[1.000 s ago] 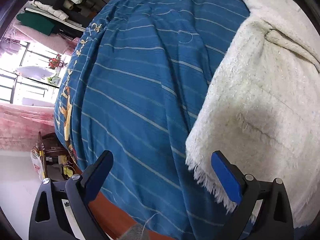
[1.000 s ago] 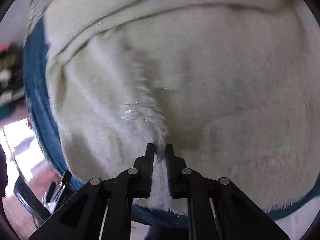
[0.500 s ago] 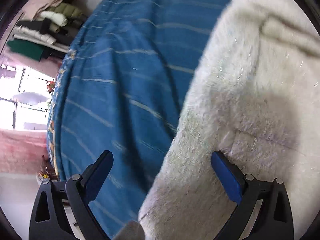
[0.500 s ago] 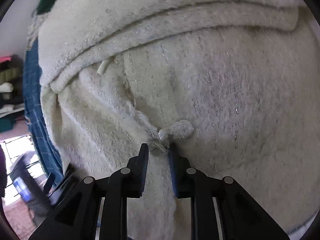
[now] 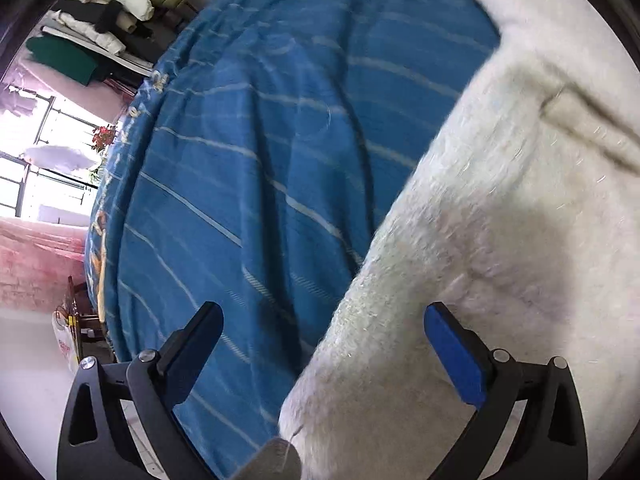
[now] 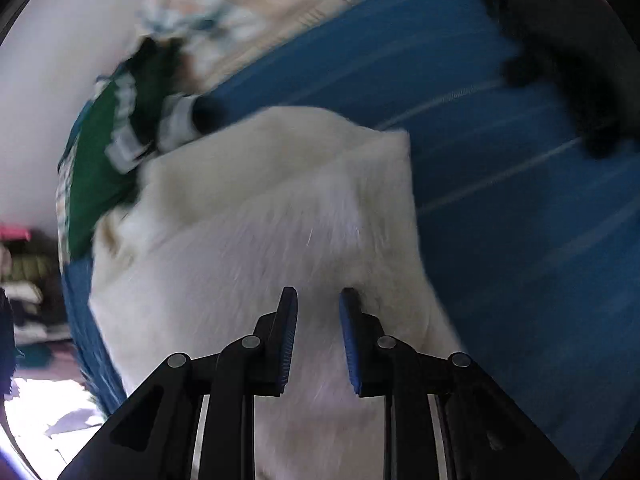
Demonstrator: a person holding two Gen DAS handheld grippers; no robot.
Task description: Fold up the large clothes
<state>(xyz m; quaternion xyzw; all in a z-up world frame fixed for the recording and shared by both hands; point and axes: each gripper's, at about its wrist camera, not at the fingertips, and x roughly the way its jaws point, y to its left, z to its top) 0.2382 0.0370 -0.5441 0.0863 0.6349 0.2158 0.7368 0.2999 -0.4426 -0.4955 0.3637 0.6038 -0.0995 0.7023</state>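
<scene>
Lying on the blue striped bedspread, the white fuzzy garment filled the right half of the left wrist view, its long edge running slantwise from the upper right down to the bottom middle. The left gripper pointed steeply down with its jaws spread wide: the left finger stood over bare bedspread, the right finger over the garment, and the garment's edge passed between them with neither pad pressing on it. Beyond the bed, at the upper left, sat a heap of folded clothes beside a bright window.

From the right wrist view, heavily blurred, the garment lay doubled over, with a folded corner near the frame's middle and striped bedspread to its right. The right gripper had its jaws closing, a narrow gap left between the blue pads, and white pile showed in that gap; whether the pads pinched the cloth could not be told through the blur. A green cloth with white lettering touched the garment's far left edge, and a dark garment lay at the upper right.
</scene>
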